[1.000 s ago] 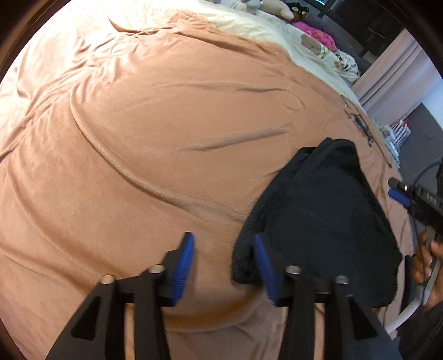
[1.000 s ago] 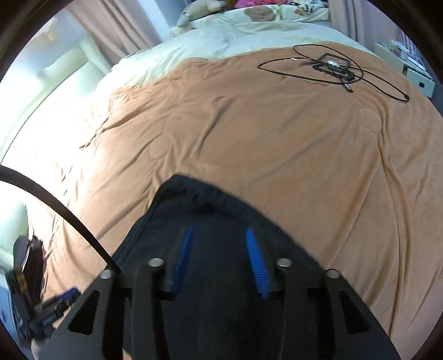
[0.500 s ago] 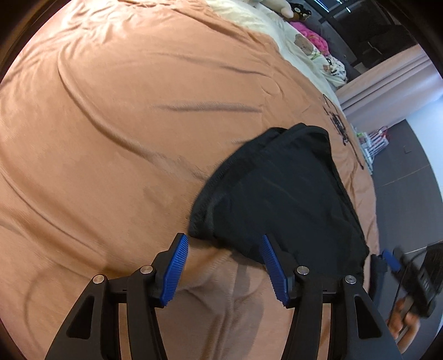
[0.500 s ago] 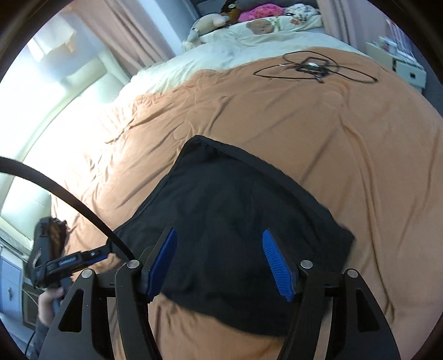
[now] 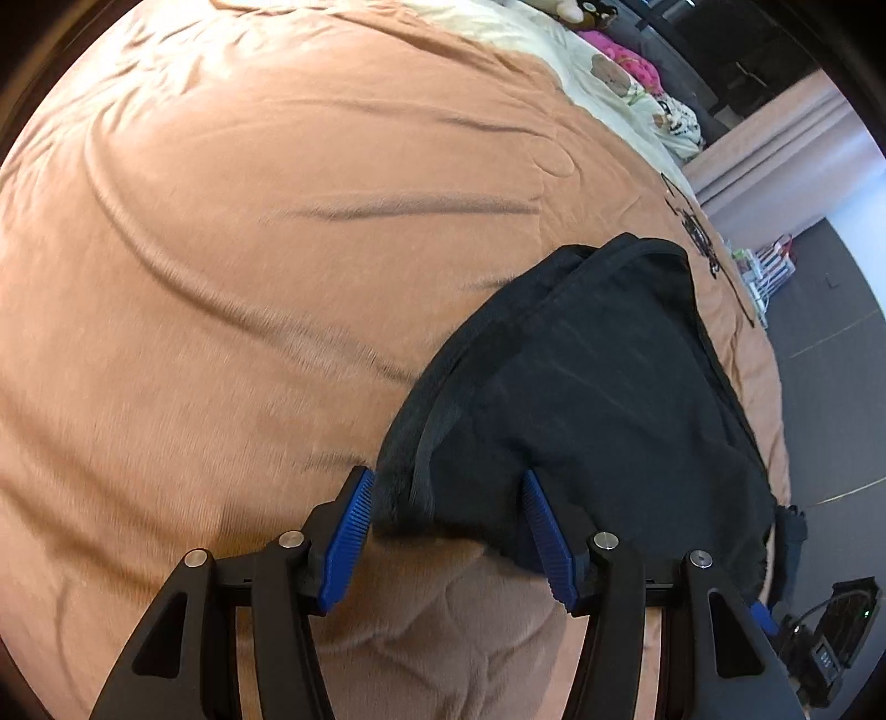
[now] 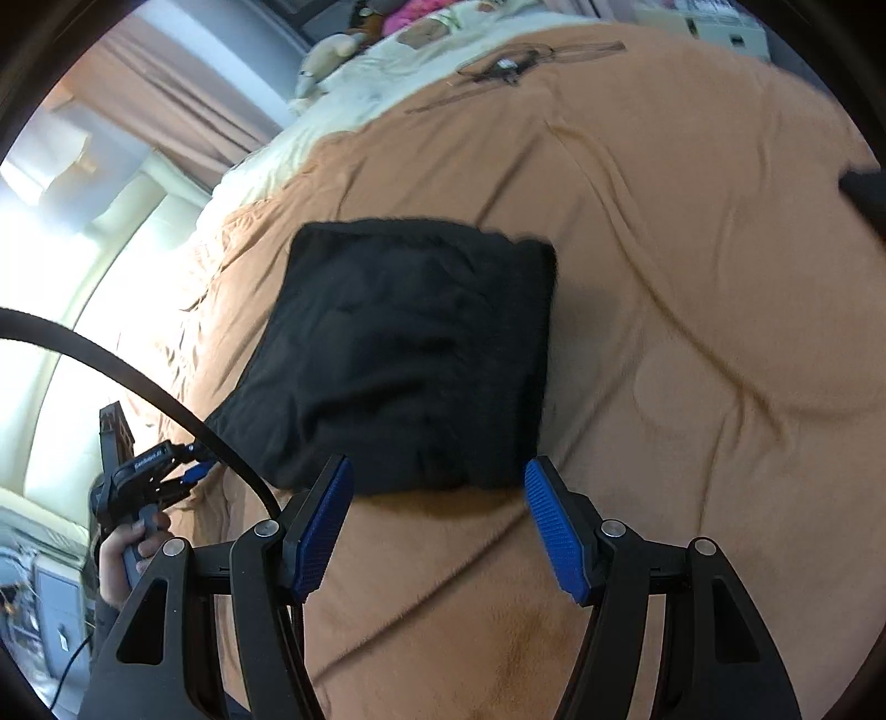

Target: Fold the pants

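The black pants [image 6: 410, 354] lie folded into a squarish bundle on the brown blanket [image 6: 692, 332]. My right gripper [image 6: 437, 515] is open just short of the bundle's near edge, with only blanket between its blue pads [image 6: 554, 526]. In the left wrist view the pants [image 5: 598, 399] fill the right half. My left gripper [image 5: 446, 531] is open around their near corner, and its blue pads [image 5: 349, 543] stand apart from the cloth. The right wrist view shows the left gripper [image 6: 188, 473] at the bundle's left corner, held by a hand [image 6: 124, 554].
A black cable [image 6: 515, 66] lies tangled on the far part of the blanket. Cream bedding [image 6: 354, 88] with soft toys [image 6: 326, 50] is at the head of the bed. Curtains [image 5: 775, 144] and a small floor rack [image 5: 769, 266] stand beyond the bed's right edge. A black cord [image 6: 138, 382] crosses the right wrist view.
The right gripper drew back off the pants and its jaws widened; the bundle now lies whole in front of it. The left gripper came closer to the pants' near corner.
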`<state>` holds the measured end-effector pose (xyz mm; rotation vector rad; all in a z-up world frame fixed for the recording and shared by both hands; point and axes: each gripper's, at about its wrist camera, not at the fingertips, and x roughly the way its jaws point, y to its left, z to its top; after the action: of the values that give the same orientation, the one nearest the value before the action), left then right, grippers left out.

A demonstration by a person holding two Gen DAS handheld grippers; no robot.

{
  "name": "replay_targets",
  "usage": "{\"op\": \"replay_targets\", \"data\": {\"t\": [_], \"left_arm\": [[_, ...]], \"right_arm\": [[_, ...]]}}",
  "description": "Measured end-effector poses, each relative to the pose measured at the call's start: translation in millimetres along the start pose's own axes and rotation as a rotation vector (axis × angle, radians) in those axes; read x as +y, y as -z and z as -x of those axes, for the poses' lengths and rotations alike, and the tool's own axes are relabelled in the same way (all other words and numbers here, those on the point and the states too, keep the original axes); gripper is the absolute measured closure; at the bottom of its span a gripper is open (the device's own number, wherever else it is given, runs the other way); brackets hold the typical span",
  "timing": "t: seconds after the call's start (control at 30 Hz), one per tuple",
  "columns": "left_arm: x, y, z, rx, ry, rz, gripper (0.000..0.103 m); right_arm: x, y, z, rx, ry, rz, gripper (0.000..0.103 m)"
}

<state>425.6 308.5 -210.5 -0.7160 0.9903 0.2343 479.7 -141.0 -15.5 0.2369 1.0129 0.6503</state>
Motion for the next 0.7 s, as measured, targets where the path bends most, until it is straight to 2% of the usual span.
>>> {"op": "replay_targets", "data": {"t": [0.2, 0.37, 0.4, 0.43, 0.47, 0.53, 0.57, 0.6, 0.7], "left_arm": [[-8.6, -12.7, -9.8, -0.006, -0.055, -0.072, 0.045], [-14.8, -21.2, -19.6, -0.001, -0.088, -0.122, 0.047], [-16.2, -22.2, -20.2, -0.002, -0.099, -0.133, 0.056], [-17.6, -22.4, -20.0, -0.003, -0.108, -0.141, 0.076], [-18.5, -22.7, -19.3, -0.002, -0.110, -0.147, 0.086], [-18.5, -23.1, -14.8, 0.003, -0.085, -0.141, 0.091], [-18.6, -23.1, -10.9, -0.005, -0.081, -0.137, 0.092], [-17.4, -22.6, -3.4, -0.021, -0.067, -0.121, 0.093], [-20.6, -19.3, 13.0, -0.041, -0.044, -0.126, 0.094]], "right_arm": [[-17.6, -3.5, -24.8, 0.033, -0.121, -0.119, 0.040], [-31.1, -13.0, -38.2, 0.021, -0.107, -0.160, 0.040], [-34.1, -15.9, -39.9, 0.014, -0.106, -0.168, 0.040], [-36.4, -14.8, -40.7, 0.006, -0.107, -0.172, 0.040], [-36.2, -12.8, -41.6, -0.002, -0.105, -0.174, 0.042], [-36.5, -13.6, -41.3, -0.021, -0.095, -0.174, 0.050], [-35.6, -14.2, -40.9, -0.030, -0.094, -0.166, 0.064], [-35.1, -16.1, -40.6, -0.035, -0.094, -0.147, 0.070], [-27.3, -9.8, -38.4, -0.047, -0.098, -0.125, 0.077]]}}
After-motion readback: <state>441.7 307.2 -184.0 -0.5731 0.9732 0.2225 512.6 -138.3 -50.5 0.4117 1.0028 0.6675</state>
